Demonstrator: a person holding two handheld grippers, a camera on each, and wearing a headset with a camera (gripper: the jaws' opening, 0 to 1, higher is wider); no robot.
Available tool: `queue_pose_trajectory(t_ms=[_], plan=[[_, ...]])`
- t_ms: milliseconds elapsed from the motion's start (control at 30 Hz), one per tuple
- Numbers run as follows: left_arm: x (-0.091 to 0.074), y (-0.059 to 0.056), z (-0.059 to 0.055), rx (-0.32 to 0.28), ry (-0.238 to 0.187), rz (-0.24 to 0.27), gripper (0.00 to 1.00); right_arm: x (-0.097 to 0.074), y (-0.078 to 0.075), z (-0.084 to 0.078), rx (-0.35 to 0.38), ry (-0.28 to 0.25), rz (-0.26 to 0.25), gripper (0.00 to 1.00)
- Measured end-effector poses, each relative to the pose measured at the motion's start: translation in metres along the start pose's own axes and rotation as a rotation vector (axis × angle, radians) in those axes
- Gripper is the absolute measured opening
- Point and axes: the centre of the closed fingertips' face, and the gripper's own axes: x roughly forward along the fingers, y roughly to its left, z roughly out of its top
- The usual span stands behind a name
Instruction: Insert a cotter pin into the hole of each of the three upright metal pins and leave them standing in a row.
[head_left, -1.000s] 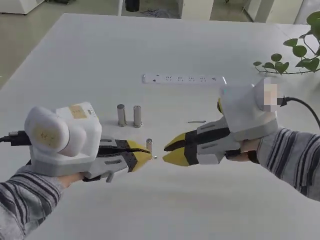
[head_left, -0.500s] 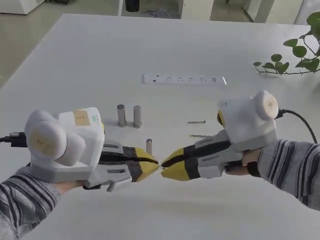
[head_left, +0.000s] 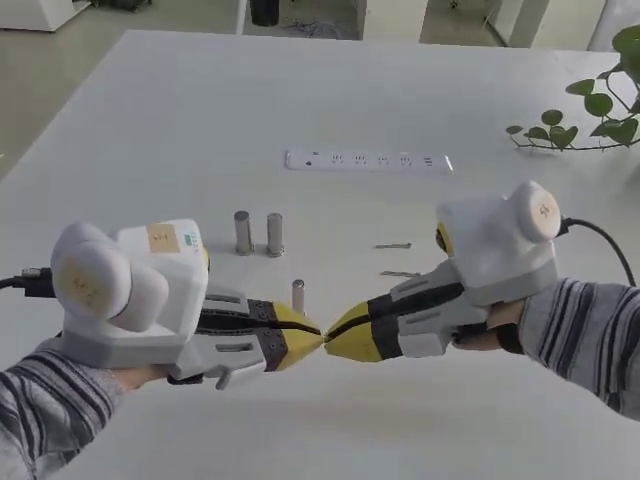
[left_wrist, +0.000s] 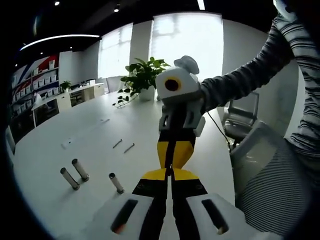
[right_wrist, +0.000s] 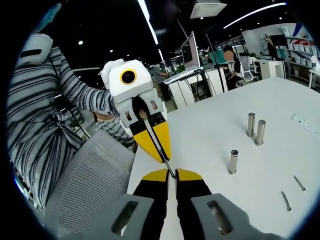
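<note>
Over the white table, left claw and right claw touch tips, both closed, contents unclear.

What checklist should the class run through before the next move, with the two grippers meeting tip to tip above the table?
1. All three metal pins upright: ok. The back pair and the near pin are standing.
2. Pins in one row: not ok. The near pin stands apart, in front of the pair.
3. Jaws shut on the left gripper and right gripper: ok.
4. Cotter pin gripped at the tips: cannot tell. A thin sliver bridges them.
5. Spare cotter pins on the table: ok. Two lie flat.
</note>
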Motion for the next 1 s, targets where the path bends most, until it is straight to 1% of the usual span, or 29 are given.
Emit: queue_pose_trajectory(t_ms=[33, 200, 267, 367, 400, 433, 467, 500, 567, 667, 800, 833, 900, 1000], plan=[[0.0, 0.0, -0.001, -0.003, 0.001, 0.0, 0.0, -0.001, -0.001, -0.001, -0.02, 0.011, 0.002, 0.0], [0.002, 0.0, -0.004, -0.008, 0.001, 0.003, 0.0, 0.0, 0.0, -0.004, -0.065, 0.057, 0.002, 0.0], [0.002, 0.0, -0.005, -0.011, -0.001, 0.004, 0.0, 0.001, 0.001, -0.005, -0.095, 0.077, -0.004, 0.0], [0.003, 0.002, -0.007, -0.009, 0.004, 0.008, 0.0, 0.001, 0.0, -0.006, -0.166, 0.118, -0.01, 0.0], [0.003, 0.003, -0.008, -0.005, 0.009, 0.016, 0.0, 0.001, 0.001, -0.006, -0.175, 0.126, -0.01, 0.0], [0.003, 0.002, -0.008, -0.004, 0.013, 0.014, 0.0, 0.002, 0.002, -0.006, -0.188, 0.14, -0.008, 0.0], [0.003, 0.002, -0.008, -0.004, 0.015, 0.015, 0.0, 0.002, 0.001, -0.007, -0.199, 0.146, -0.005, 0.0], [0.003, 0.004, -0.009, 0.004, 0.019, 0.026, 0.01, 0.002, 0.0, -0.007, -0.214, 0.154, -0.008, 0.0], [0.004, 0.004, -0.011, 0.001, 0.022, 0.024, 0.01, 0.002, -0.002, -0.009, -0.23, 0.173, -0.004, 0.0], [0.005, 0.007, -0.014, 0.003, 0.026, 0.044, 0.01, 0.001, -0.005, -0.01, -0.254, 0.194, -0.009, 0.0], [0.005, 0.013, -0.018, -0.01, 0.022, 0.069, 0.02, -0.001, -0.013, -0.012, -0.276, 0.224, -0.039, 0.0], [0.005, 0.013, -0.018, -0.01, 0.023, 0.073, 0.03, -0.001, -0.015, -0.012, -0.277, 0.227, -0.047, 0.0], [0.005, 0.016, -0.02, -0.009, 0.022, 0.093, 0.05, -0.002, -0.023, -0.013, -0.267, 0.227, -0.082, 0.0], [0.005, 0.021, -0.023, -0.026, 0.013, 0.126, 0.08, -0.004, -0.032, -0.013, -0.259, 0.226, -0.113, 0.0]])
